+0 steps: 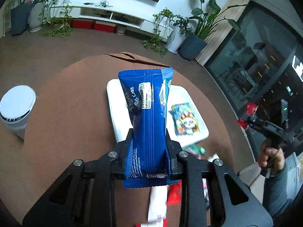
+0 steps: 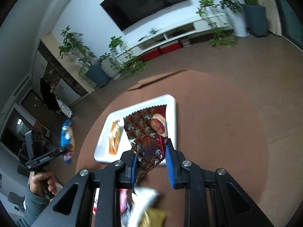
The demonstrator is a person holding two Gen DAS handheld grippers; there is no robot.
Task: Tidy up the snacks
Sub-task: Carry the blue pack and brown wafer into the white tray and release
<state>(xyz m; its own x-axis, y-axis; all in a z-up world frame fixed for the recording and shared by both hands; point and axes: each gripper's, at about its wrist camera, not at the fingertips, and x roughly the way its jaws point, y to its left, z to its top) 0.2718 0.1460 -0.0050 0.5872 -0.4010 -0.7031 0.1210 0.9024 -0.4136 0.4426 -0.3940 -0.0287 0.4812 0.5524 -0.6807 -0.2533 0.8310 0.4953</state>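
Crinkly blue wrapper (image 1: 149, 124), glossy maroon packet (image 2: 149, 138)

A white shelf unit (image 1: 113, 14) runs along the far wall. Above it hangs a dark television (image 2: 145, 0). Two red boxes (image 1: 93, 25) sit on the floor under the shelf unit, and cables (image 1: 103, 3) lie on top of it. Potted plants (image 1: 28, 13) stand at its left end, and more potted plants (image 1: 191, 30) at its right end. A white bin (image 1: 17, 106) stands on the brown carpet (image 1: 47, 56), well in front of the shelf unit.
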